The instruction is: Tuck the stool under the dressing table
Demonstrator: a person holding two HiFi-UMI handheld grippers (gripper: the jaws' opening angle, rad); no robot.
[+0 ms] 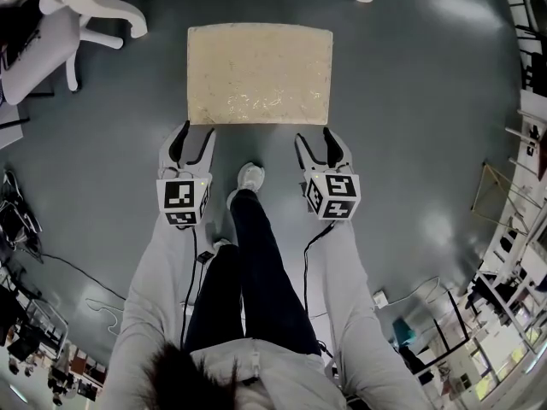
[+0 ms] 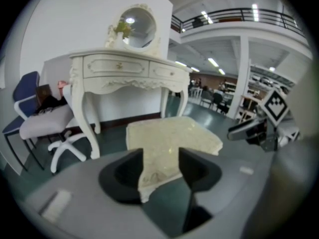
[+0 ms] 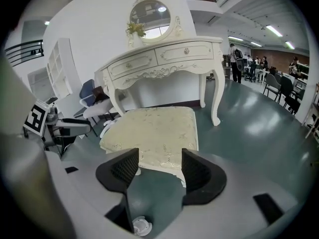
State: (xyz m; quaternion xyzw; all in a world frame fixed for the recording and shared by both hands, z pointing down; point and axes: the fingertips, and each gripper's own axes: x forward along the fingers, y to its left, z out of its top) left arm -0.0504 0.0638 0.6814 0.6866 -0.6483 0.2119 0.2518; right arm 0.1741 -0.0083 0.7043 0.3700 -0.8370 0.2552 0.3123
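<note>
Only from the head view: both arms in pale sleeves (image 1: 158, 272) reaching forward and down, side by side. Left gripper (image 1: 197, 135) and right gripper (image 1: 314, 139) level with each other, fingertips right at the near edge of the stool (image 1: 260, 73), one at each near corner. One white shoe (image 1: 250, 178) set forward between the two grippers. Cannot tell from here whether the fingertips touch the cushion.

Only from the gripper views: dressing table (image 2: 124, 71) with round mirror (image 2: 138, 28), standing well beyond the jaws, with the stool out in front of it and not under it. Chair (image 2: 45, 121) off to the left of the left jaws.

Left gripper (image 2: 160, 158): jaws wide apart, a near corner of the stool (image 2: 172, 138) showing in the gap, nothing pinched. Right gripper (image 3: 158, 166): jaws likewise wide, near edge of the stool (image 3: 154, 131) just ahead of them, dressing table (image 3: 164, 59) straight beyond.
</note>
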